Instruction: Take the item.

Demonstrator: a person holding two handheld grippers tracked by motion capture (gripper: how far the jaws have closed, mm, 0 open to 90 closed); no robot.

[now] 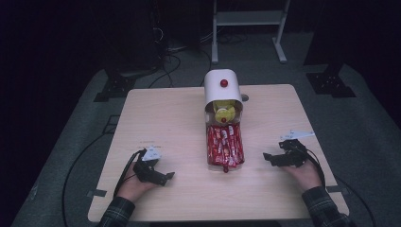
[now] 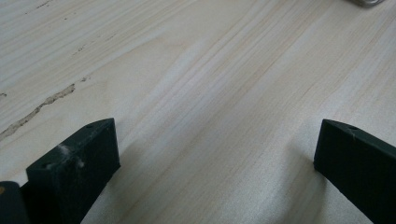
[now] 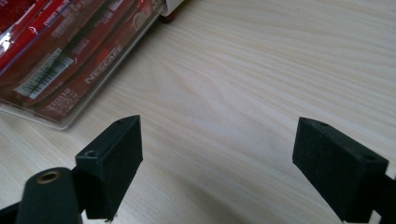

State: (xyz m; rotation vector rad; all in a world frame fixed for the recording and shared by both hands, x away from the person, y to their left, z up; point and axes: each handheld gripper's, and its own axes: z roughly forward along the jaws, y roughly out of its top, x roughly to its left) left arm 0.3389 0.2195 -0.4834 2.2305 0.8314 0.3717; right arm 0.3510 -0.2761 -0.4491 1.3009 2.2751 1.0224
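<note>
Bench: pale wooden bench (image 1: 161, 118), carrying all items.
Dispenser: white round-topped dispenser (image 1: 222, 87) with red knob, at the far middle.
Tray: clear plastic tray (image 3: 70, 119) of red sachets (image 1: 225, 144), drawn out toward you from the dispenser.
Left tongs: your left tongs (image 2: 215, 154) stand wide, holding nothing, over bare bench.
Right tongs: your right tongs (image 3: 217, 154) stand wide, holding nothing, near the tray's corner.

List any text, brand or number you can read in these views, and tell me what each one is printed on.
"NESCAFE": white letters on a red sachet in the clear tray, right gripper view.
Barcode label on a neighbouring sachet: digits too small to read.
White print on the other red sachets, high view: too blurred to read.
Yellow packets inside the white dispenser: nothing readable.
Table, left gripper view: no text.
</note>
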